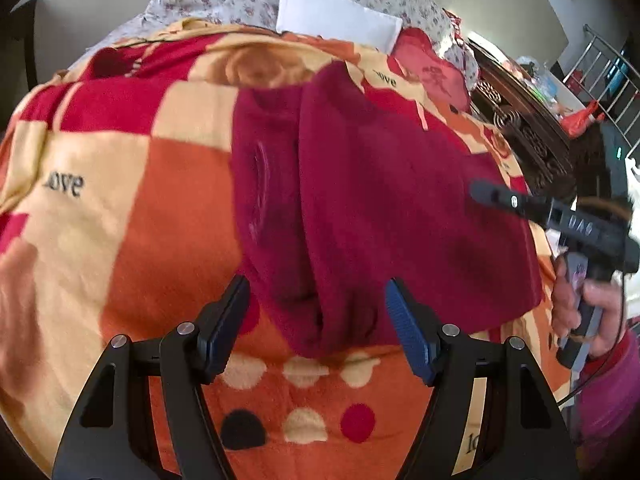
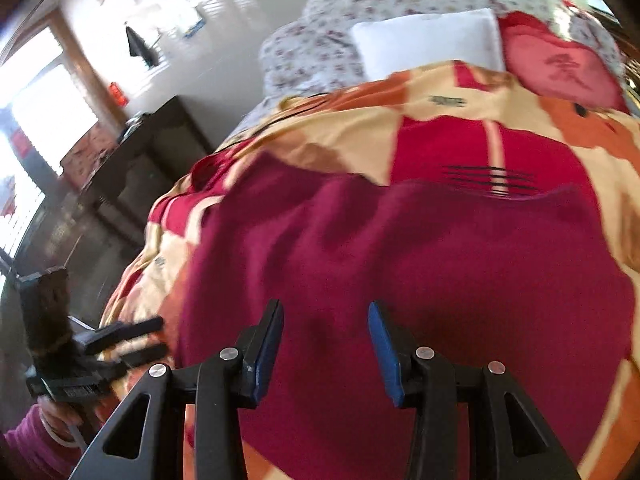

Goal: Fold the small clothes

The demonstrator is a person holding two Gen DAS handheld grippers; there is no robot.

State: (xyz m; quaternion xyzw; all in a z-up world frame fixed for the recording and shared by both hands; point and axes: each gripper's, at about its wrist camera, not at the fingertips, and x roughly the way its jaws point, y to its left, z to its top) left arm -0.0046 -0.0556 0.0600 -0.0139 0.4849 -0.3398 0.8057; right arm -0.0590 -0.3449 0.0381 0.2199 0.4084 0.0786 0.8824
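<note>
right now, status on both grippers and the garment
Left gripper open, empty. Right gripper open, empty. Dark red fleece garment partly folded on orange checked blanket, ungripped. Nothing in the way.

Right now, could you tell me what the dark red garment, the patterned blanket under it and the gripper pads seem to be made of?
Dark red garment: likely soft fleece or knit, matte and fuzzy, folding in rounded creases.
Patterned blanket: probably plush printed fleece, with a napped, slightly blurred pattern.
Left gripper pads: blue, ribbed, apparently rubber or soft plastic on glossy black plastic arms; the right gripper looks the same.
</note>
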